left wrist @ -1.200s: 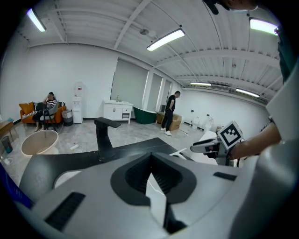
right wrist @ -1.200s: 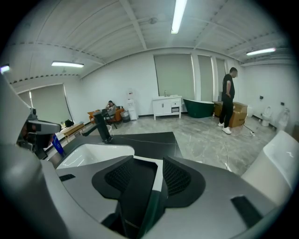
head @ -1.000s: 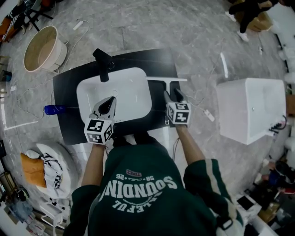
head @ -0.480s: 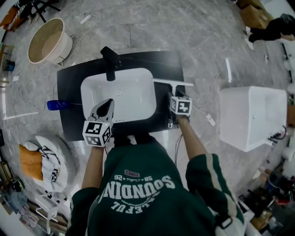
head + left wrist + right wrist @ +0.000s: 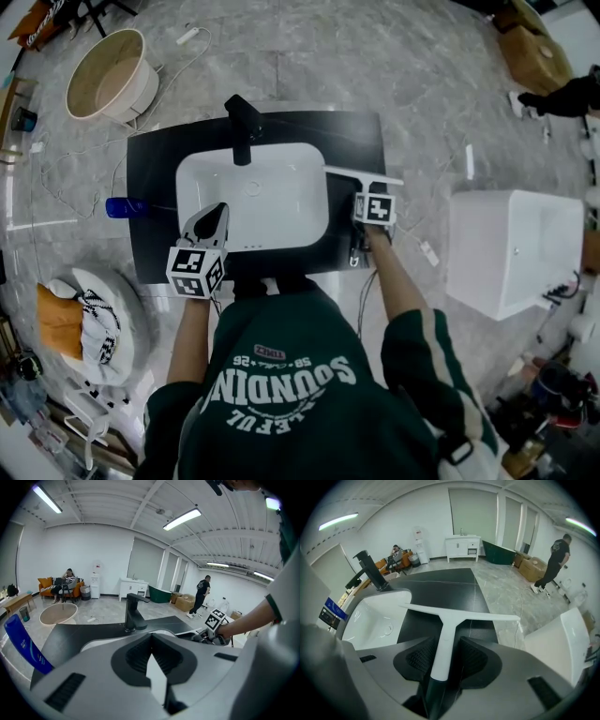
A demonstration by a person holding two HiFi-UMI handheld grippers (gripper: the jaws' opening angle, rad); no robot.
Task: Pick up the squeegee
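Observation:
The white T-shaped squeegee (image 5: 364, 176) lies on the black counter (image 5: 361, 131), just right of the white sink (image 5: 281, 220). In the right gripper view its blade (image 5: 459, 616) runs crosswise and its handle comes back between my jaws. My right gripper (image 5: 366, 193) (image 5: 446, 654) is shut on that handle, with the pads close on both sides. My left gripper (image 5: 214, 214) (image 5: 151, 657) is shut and holds nothing, hovering over the sink's near rim.
A black faucet (image 5: 244, 122) (image 5: 133, 613) stands at the sink's far side. A blue bottle (image 5: 122, 206) (image 5: 22, 644) lies at the counter's left end. A white basin (image 5: 511, 248) sits on the floor to the right and a beige tub (image 5: 108, 80) at the far left.
My right gripper has moved forward along the squeegee's handle toward the blade and its jaws now flank it. The left gripper has stayed over the sink's near rim.

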